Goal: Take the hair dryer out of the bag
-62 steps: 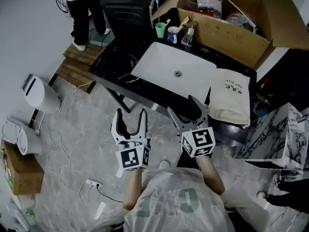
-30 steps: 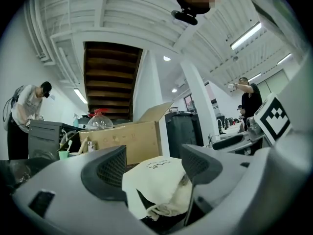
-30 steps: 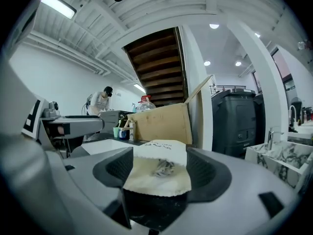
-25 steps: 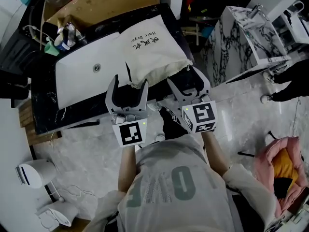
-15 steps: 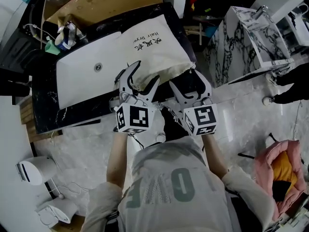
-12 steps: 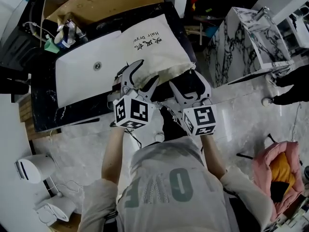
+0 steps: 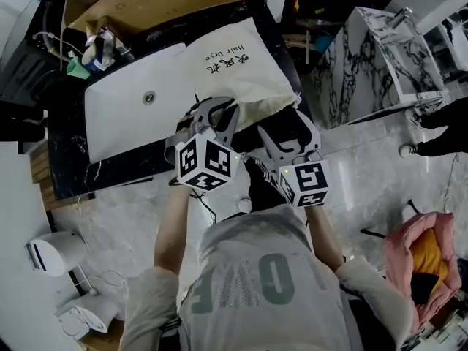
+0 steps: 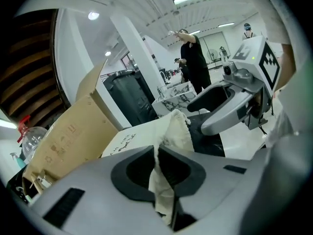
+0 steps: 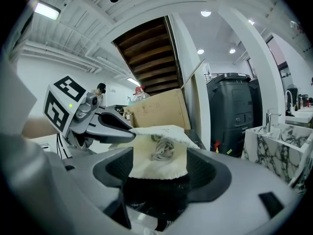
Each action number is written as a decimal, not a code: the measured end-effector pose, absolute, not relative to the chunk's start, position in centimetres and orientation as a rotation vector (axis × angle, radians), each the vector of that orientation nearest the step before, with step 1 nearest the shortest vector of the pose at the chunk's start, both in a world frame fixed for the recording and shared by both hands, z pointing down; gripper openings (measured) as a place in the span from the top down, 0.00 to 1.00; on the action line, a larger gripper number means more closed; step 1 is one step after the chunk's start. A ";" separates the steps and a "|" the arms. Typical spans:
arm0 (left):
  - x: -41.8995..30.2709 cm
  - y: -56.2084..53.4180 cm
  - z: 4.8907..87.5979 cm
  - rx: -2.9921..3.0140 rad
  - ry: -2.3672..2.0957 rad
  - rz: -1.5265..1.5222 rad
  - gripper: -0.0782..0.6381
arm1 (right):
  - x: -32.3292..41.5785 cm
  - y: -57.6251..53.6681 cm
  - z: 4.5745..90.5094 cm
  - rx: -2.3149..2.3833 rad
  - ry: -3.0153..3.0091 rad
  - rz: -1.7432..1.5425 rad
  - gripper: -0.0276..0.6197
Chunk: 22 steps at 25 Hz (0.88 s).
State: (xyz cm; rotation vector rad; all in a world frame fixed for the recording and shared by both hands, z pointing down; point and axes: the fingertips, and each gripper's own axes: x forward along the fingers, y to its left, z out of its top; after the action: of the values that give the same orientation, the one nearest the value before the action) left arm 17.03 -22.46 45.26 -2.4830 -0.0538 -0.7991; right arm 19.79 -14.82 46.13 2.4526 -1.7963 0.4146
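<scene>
Cloth drawstring bag, cream with dark lettering, lies flat on a black marble bench, seen from above. It rests just to the right of a white sink set into the bench, and its left edge overlaps the sink's rim. The gathered mouth of the bag points toward the person at the near edge of the bench. The hair dryer itself is hidden by the cloth.

The left gripper reaches over the near edge to the left corner of the bag's mouth. Its jaws have just been closing, and its own view shows them pinched together on a fold of the bag's cream fabric.

The right gripper hovers just beside it, below the right corner of the mouth. Its jaws stand wide apart and grip nothing. In its own view the ruffled mouth of the bag faces the gap between them, with a grey coiled cord showing in the opening.

An open cardboard box sits at the far side of the bench, beyond the sink.
</scene>
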 end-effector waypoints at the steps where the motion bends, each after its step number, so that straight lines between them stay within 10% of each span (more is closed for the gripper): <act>1: 17.1 -22.6 45.0 -2.502 -0.049 -0.791 0.82 | 19.7 -15.0 46.1 2.448 -1.803 0.417 0.44; 22: 19.1 -25.5 37.5 -2.632 0.104 -0.596 0.83 | 19.8 -23.0 44.0 2.227 -1.939 0.443 0.44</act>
State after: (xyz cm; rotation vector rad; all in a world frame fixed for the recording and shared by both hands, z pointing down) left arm 19.14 -25.45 37.52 -2.6323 0.1037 -0.5961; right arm 19.82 -23.05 44.04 2.2265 -1.9387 0.4432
